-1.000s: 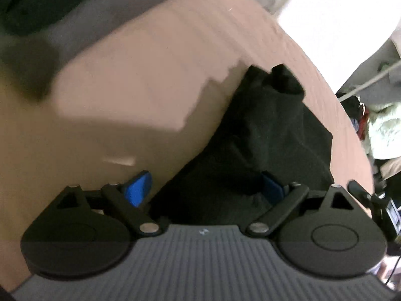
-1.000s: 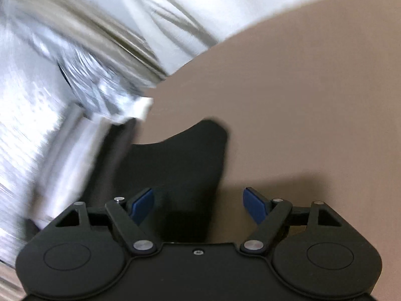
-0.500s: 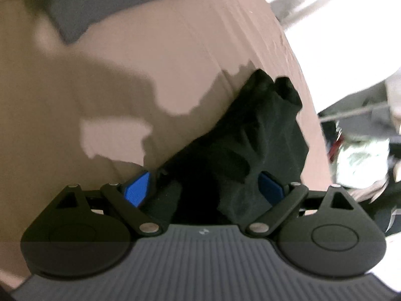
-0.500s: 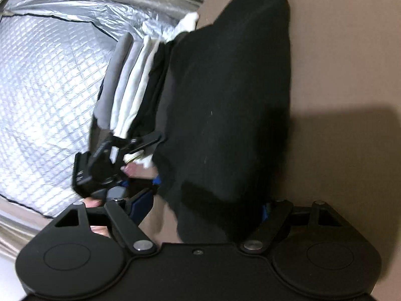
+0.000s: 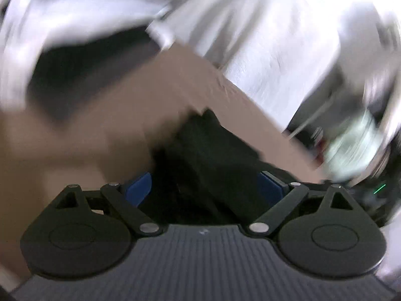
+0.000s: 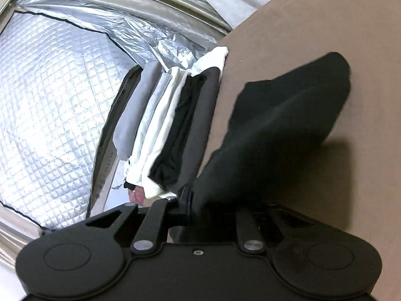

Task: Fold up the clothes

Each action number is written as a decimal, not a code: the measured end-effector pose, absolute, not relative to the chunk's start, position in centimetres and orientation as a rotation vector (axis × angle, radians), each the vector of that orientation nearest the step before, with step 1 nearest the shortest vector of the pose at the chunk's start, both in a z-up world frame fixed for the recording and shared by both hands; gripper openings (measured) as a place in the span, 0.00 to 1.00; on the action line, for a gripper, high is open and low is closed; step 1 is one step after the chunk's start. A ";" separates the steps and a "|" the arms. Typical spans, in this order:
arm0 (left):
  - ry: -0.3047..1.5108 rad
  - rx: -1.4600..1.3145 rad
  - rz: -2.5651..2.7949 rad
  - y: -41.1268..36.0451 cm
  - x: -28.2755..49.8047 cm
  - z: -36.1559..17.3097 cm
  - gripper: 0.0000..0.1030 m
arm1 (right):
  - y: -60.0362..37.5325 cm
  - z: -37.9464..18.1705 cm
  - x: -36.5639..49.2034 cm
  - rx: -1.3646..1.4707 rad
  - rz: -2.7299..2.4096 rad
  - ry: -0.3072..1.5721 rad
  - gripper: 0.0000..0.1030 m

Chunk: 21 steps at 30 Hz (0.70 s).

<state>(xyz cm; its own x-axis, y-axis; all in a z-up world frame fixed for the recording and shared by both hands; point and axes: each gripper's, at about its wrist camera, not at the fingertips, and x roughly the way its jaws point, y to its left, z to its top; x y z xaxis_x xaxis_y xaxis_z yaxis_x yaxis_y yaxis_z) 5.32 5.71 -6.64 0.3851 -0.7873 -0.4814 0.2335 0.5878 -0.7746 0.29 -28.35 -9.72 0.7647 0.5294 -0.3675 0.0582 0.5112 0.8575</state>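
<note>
Blurring left view; black garment (image 6: 283, 135) hiding right gripper (image 6: 215, 200) fingertips

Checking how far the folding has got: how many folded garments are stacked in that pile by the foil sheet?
5 layers show in the folded pile: grey, two white, black, dark grey, beside the black garment held by the right gripper. More may be hidden.

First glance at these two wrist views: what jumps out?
In the right wrist view, the right gripper is shut on a black garment that fans out over the brown surface, beside a stack of folded clothes in grey, white and black. The left wrist view is motion-blurred, black cloth lying between the left gripper's open jaws.
</note>
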 end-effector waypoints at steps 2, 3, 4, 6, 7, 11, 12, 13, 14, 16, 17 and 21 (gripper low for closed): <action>1.093 -0.954 -0.748 6.0 5.2 -9.6 0.89 | -28.2 -9.2 1.1 1.012 0.306 0.661 0.16; 1.146 -1.027 -0.767 5.8 5.3 -10.6 0.89 | -28.1 -9.1 1.1 1.027 0.299 0.651 0.16; 1.173 -1.031 -0.779 5.4 5.3 -11.1 0.89 | -28.1 -9.1 1.1 1.042 0.292 0.642 0.16; 1.150 -1.001 -0.752 4.7 5.0 -11.3 0.90 | -28.2 -9.0 1.0 1.074 0.278 0.621 0.16; 1.127 -1.006 -0.738 4.5 4.8 -11.3 0.90 | -28.3 -9.0 0.7 1.097 0.273 0.609 0.16; 1.096 -1.090 -0.572 5.7 3.9 -12.0 0.91 | -28.8 -9.7 -0.5 1.184 0.260 0.576 0.16; 1.083 -1.108 -0.552 5.9 3.7 -12.1 0.92 | -28.9 -10.2 -1.1 1.206 0.256 0.570 0.16; 1.071 -1.122 -0.546 6.0 3.7 -12.3 0.92 | -28.9 -10.6 -1.7 1.225 0.252 0.566 0.16; 1.069 -1.136 -0.553 5.8 3.7 -12.4 0.92 | -28.8 -11.1 -2.0 1.239 0.251 0.568 0.16; 1.073 -1.163 -0.581 5.1 3.7 -12.7 0.96 | -28.6 -12.2 -2.3 1.270 0.255 0.569 0.16; 1.095 -1.188 -0.597 4.5 3.7 -13.0 0.97 | -28.5 -12.7 -2.5 1.296 0.262 0.563 0.16; 1.189 -1.262 -0.621 3.3 3.4 -14.4 0.98 | -28.8 -13.6 -2.8 1.425 0.277 0.510 0.16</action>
